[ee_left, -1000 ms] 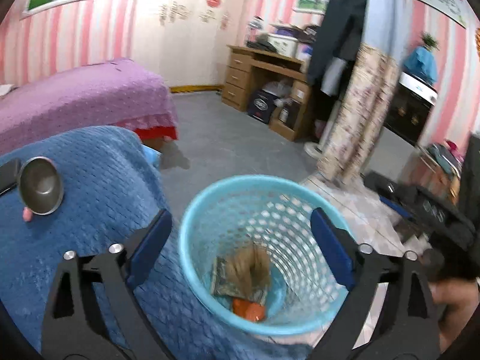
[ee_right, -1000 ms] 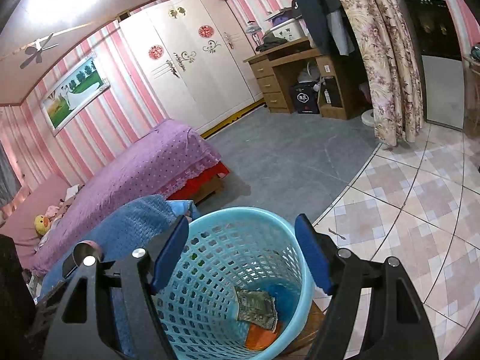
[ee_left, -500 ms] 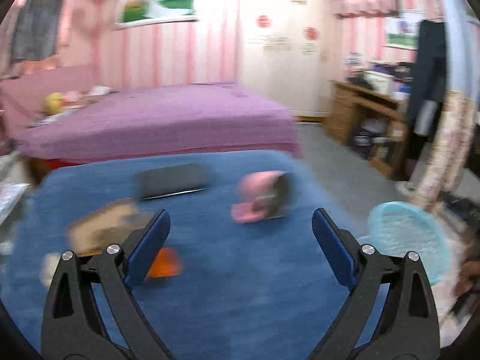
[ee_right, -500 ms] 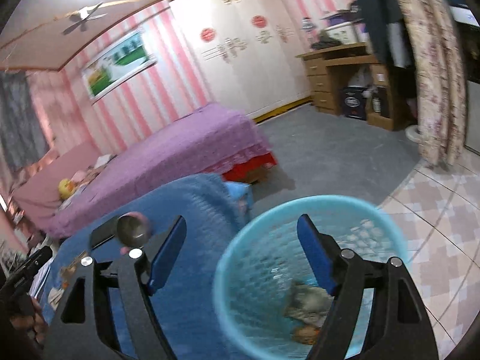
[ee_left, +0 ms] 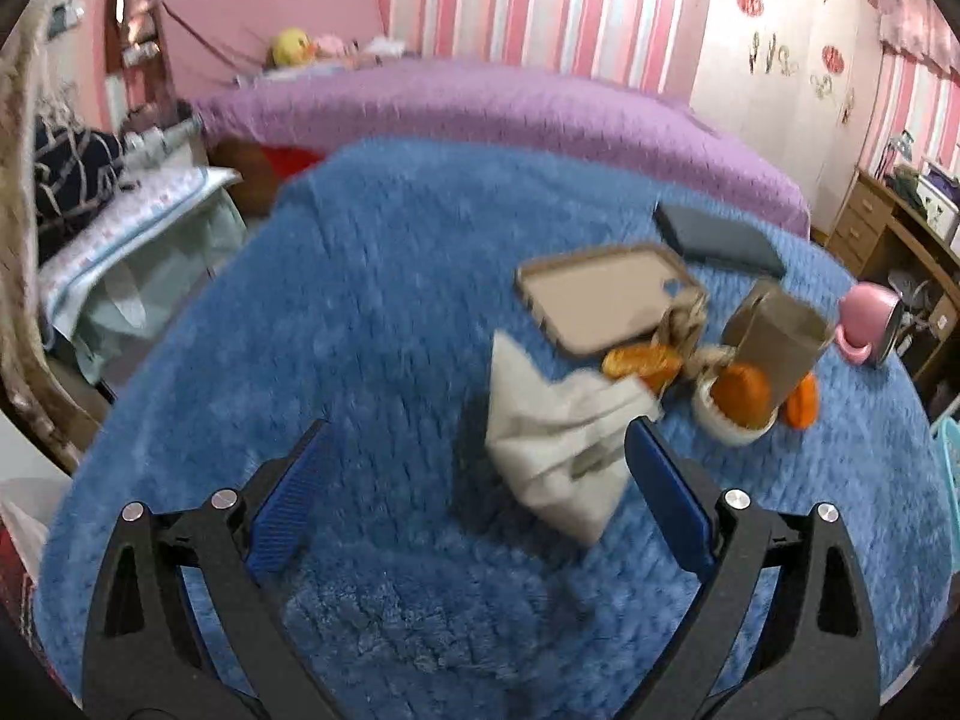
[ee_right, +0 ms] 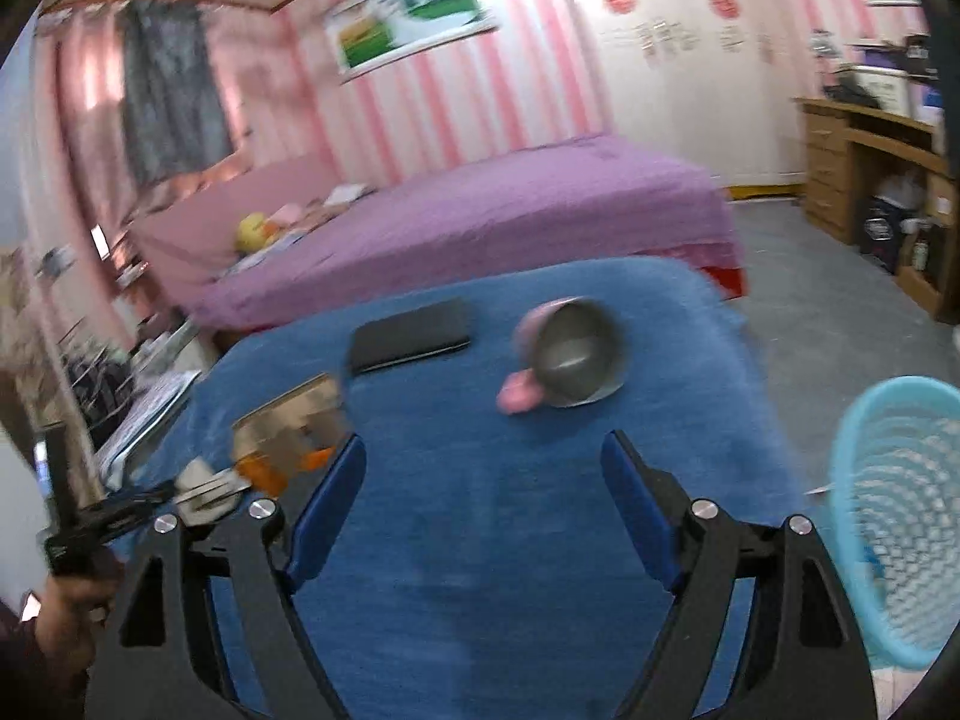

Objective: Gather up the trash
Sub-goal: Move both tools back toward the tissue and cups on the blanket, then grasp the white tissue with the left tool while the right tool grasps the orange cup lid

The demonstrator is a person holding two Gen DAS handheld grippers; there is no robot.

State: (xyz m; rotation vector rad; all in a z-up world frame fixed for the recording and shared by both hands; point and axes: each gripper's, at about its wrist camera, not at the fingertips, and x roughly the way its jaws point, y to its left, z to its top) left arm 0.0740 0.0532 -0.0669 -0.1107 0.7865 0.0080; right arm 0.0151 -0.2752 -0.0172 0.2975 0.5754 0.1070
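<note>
Left wrist view: the left gripper (ee_left: pixel 474 486), jaws apart and empty, hovers over the blue-covered desk (ee_left: pixel 336 312); a crumpled white wrapper (ee_left: pixel 558 438) lies just ahead, touching the right jaw's tip. Right wrist view: the right gripper (ee_right: pixel 483 507), jaws apart and empty, faces bare cloth; the trash basket (ee_right: pixel 894 516) stands off the desk's right edge.

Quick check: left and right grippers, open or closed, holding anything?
Left gripper: open, empty, near the crumpled white paper wad.
Right gripper: open, empty, over the blue fuzzy blanket.
</note>
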